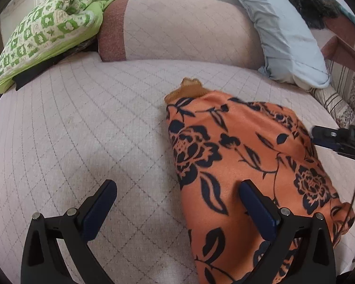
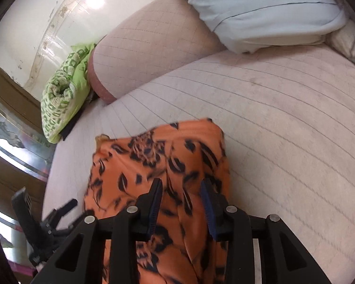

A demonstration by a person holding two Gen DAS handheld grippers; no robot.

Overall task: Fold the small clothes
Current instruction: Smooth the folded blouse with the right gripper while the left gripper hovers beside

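An orange garment with dark blue flowers (image 1: 243, 156) lies folded lengthwise on the pale quilted bed (image 1: 94, 130), a small tan collar at its far end. My left gripper (image 1: 177, 191) is open wide low over it; its right finger hangs above the cloth, its left finger above bare bed, and the garment's left edge runs between them. In the right wrist view my right gripper (image 2: 182, 188) hovers over the near part of the garment (image 2: 158, 156), jaws partly apart with a crease of cloth below the gap and no pad pressing. The right gripper (image 1: 329, 135) also shows at the garment's right edge.
A green-and-white patterned quilt (image 1: 45, 35) lies at the far left corner. A pink bolster (image 1: 177, 28) runs along the back. A light blue pillow (image 1: 286, 40) leans at the far right beside a striped sheet (image 1: 338, 94). The left gripper's black frame (image 2: 54, 217) sits at the bed's left edge.
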